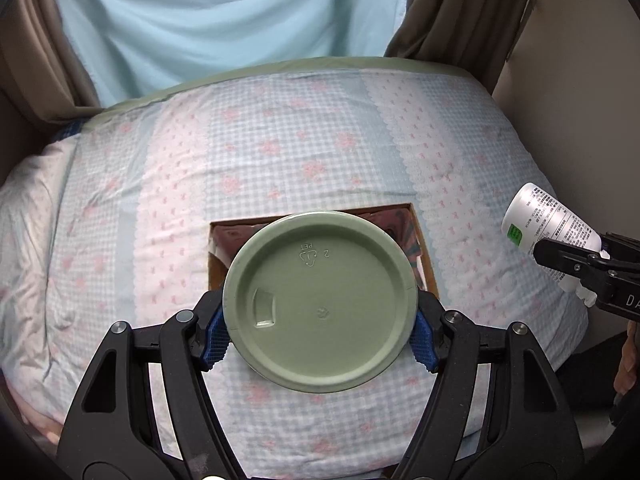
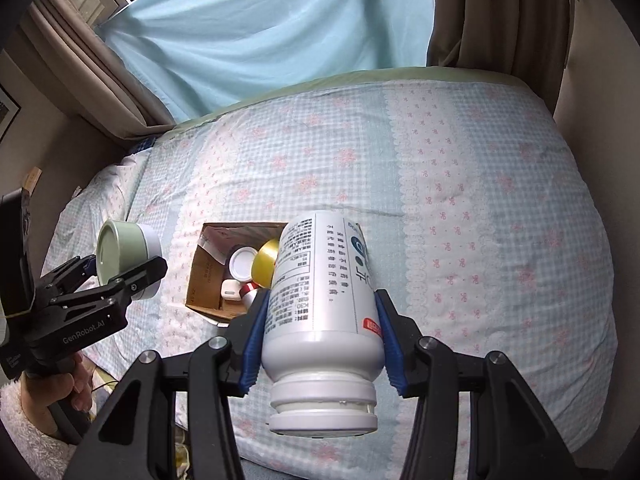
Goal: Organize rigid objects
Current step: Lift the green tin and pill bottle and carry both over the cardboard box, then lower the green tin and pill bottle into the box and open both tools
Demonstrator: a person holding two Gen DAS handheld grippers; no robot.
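Bedspread (image 1: 312, 152): pale blue-and-white gingham panels alternating with white strips, scattered with pink bows and flowers, edged in sage green. Jar (image 1: 320, 308): sage-green lid; white body in the right wrist view. Bottle (image 2: 324, 292): white, with black print, blue lettering and a red patch. Cardboard box (image 2: 204, 276): brown, holding white, gold and red items. Gripper pads (image 2: 254, 344): blue on black frames. Curtain (image 2: 260, 40): light blue, flanked by brown drapes (image 2: 480, 12).

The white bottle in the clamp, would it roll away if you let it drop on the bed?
Probably a little. The white bottle is round and smooth, so it could roll, though the soft quilt would likely stop it soon. It looks like stiff plastic, so the right gripper pinching its sides shouldn't squash it. Its glossy surface might slip.
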